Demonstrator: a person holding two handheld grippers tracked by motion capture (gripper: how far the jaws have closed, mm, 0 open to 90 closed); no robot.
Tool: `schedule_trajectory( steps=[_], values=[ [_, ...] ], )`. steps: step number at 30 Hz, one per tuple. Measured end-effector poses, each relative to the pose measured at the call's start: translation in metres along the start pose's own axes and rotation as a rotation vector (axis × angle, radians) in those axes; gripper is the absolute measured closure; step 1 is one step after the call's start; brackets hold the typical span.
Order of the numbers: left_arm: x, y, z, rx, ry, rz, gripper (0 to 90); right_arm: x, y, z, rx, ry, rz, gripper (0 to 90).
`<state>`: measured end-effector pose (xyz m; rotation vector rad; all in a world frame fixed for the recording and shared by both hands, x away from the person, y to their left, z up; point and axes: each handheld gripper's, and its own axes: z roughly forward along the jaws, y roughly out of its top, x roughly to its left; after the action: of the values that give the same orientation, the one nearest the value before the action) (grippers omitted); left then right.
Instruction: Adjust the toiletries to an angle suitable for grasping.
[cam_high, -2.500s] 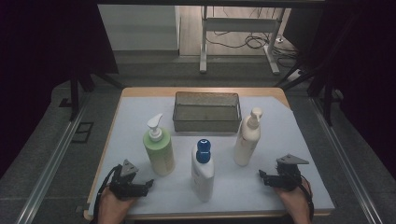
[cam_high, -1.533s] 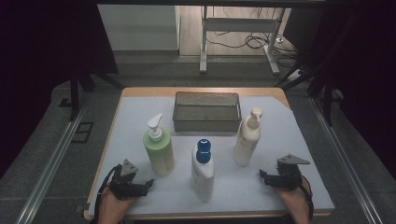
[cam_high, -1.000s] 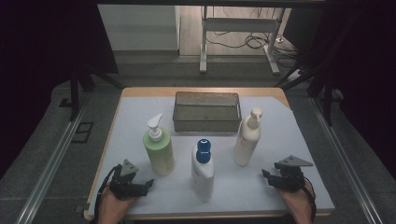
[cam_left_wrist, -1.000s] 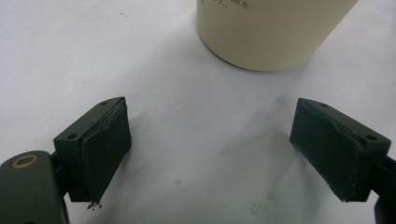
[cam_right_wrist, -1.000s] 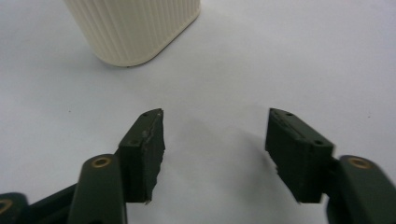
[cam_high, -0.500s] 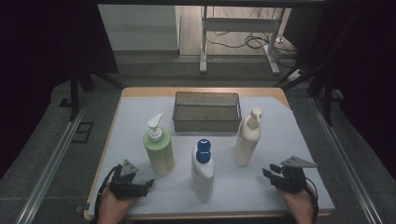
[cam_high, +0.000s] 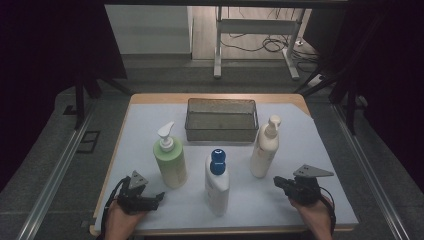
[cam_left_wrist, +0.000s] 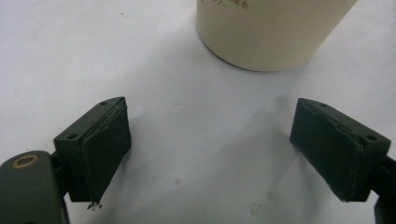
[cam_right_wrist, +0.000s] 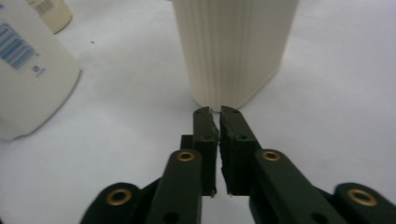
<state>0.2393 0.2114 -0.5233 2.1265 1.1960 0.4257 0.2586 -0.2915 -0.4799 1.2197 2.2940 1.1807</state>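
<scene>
Three bottles stand on the white mat (cam_high: 310, 150): a green pump bottle (cam_high: 170, 161), a white bottle with a blue cap (cam_high: 217, 182) and a cream pump bottle (cam_high: 263, 150). My left gripper (cam_high: 159, 196) lies at the front left, pointing right, jaws open and empty (cam_left_wrist: 210, 149), with a pale bottle base (cam_left_wrist: 271, 32) ahead of it. My right gripper (cam_high: 276, 182) is at the front right, pointing left. Its jaws have just been closing and now stand shut (cam_right_wrist: 214, 112) with nothing between them, close before the ribbed cream bottle (cam_right_wrist: 233, 46).
A dark mesh basket (cam_high: 221, 134) sits at the back middle of the mat. The white bottle with a barcode (cam_right_wrist: 28, 74) stands left of my right gripper's jaws. Bare mat lies between the bottles and the table's front edge.
The right gripper's jaws have closed from open to shut on nothing, and that hand has lifted slightly. The left gripper and the bottles have not moved.
</scene>
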Motion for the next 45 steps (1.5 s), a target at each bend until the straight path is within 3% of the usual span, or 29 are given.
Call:
schedule_trajectory(
  steps=[6, 11, 17, 32, 45],
  values=[
    [0.000, 0.000, 0.000, 0.000, 0.000, 0.000, 12.0, 0.011, 0.006, 0.008, 0.013, 0.029, -0.009, 88.8],
    [0.000, 0.000, 0.000, 0.001, 0.000, 0.000, 12.1, 0.022, 0.014, 0.017, 0.018, 0.026, -0.042, 88.8],
    [0.000, 0.000, 0.000, 0.000, 0.000, 0.000, 12.1, 0.029, 0.021, 0.030, 0.014, 0.027, -0.046, 89.3],
    [0.000, 0.000, 0.000, 0.001, 0.000, 0.001, 12.1, 0.040, 0.034, 0.060, -0.013, -0.055, -0.073, 89.3],
    [0.000, 0.000, 0.000, 0.001, 0.000, 0.001, 12.1, 0.039, 0.032, 0.063, -0.005, -0.089, -0.085, 89.5]
  ],
)
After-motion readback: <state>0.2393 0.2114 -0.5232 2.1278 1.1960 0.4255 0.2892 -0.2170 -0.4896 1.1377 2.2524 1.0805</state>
